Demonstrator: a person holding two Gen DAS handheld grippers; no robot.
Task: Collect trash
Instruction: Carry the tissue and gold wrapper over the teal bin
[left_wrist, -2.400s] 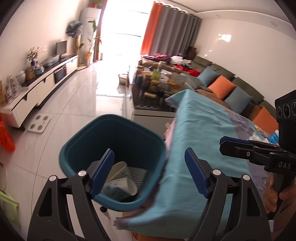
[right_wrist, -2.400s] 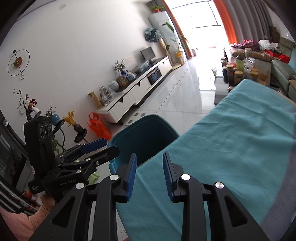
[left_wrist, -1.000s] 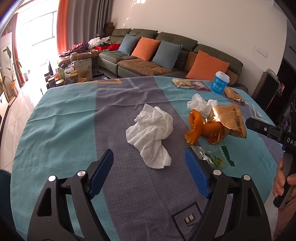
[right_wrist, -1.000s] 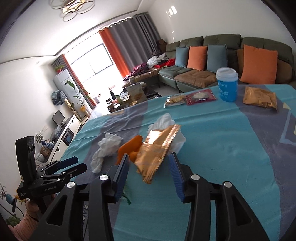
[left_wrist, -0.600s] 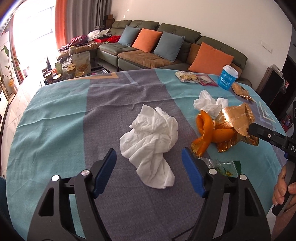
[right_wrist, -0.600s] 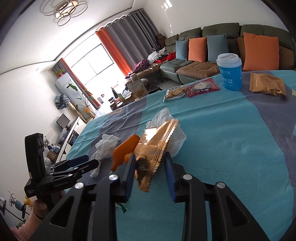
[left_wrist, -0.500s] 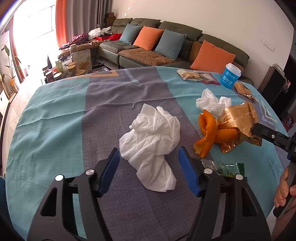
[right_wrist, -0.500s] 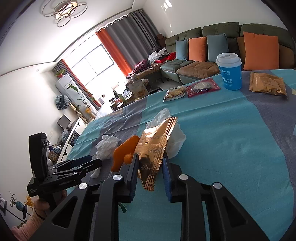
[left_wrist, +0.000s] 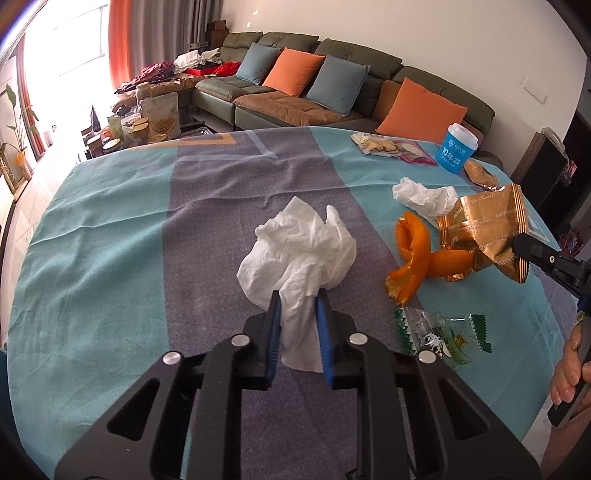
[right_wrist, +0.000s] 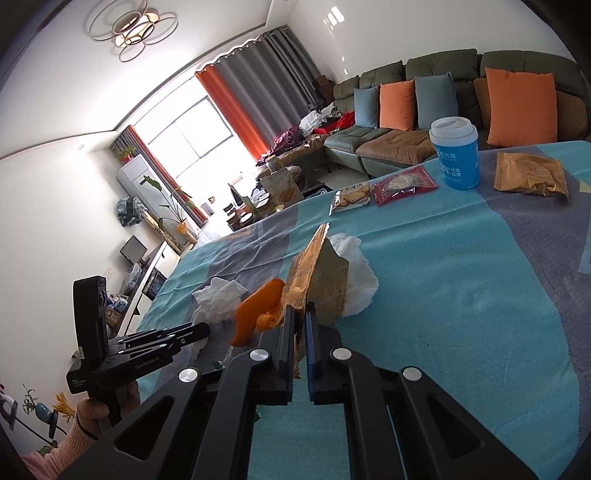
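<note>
The left tool (left_wrist: 298, 295) is clamped on the near tail of a crumpled white tissue (left_wrist: 301, 243), its two blue pads pressed close with the paper pinched between them; the bulk of the tissue rests on the grey stripe of the cloth-covered tabletop (left_wrist: 110, 240). The right tool (right_wrist: 299, 314) is closed tight on the lower edge of a gold snack wrapper (right_wrist: 317, 273), which stands up on edge from its pads; in the left wrist view the same wrapper (left_wrist: 484, 229) hangs tilted from the tool's black tip at the right edge. Just beside the wrapper lies a curl of orange peel (left_wrist: 413, 251), touching it on the right side, and behind both sits a second, smaller tissue (left_wrist: 424, 195). Nearer the front edge of the tabletop, right of the left tool, lies a clear candy wrapper with green zigzag ends (left_wrist: 439, 332). Toward the far side stand a blue paper cup with a white lid (right_wrist: 456, 155), a packet of crackers (right_wrist: 351, 197), a red packet (right_wrist: 404, 184) touching it, and a tan packet (right_wrist: 530, 175) right of the cup. Beyond the tabletop runs a green sofa (left_wrist: 332, 85) with orange and blue cushions.
</note>
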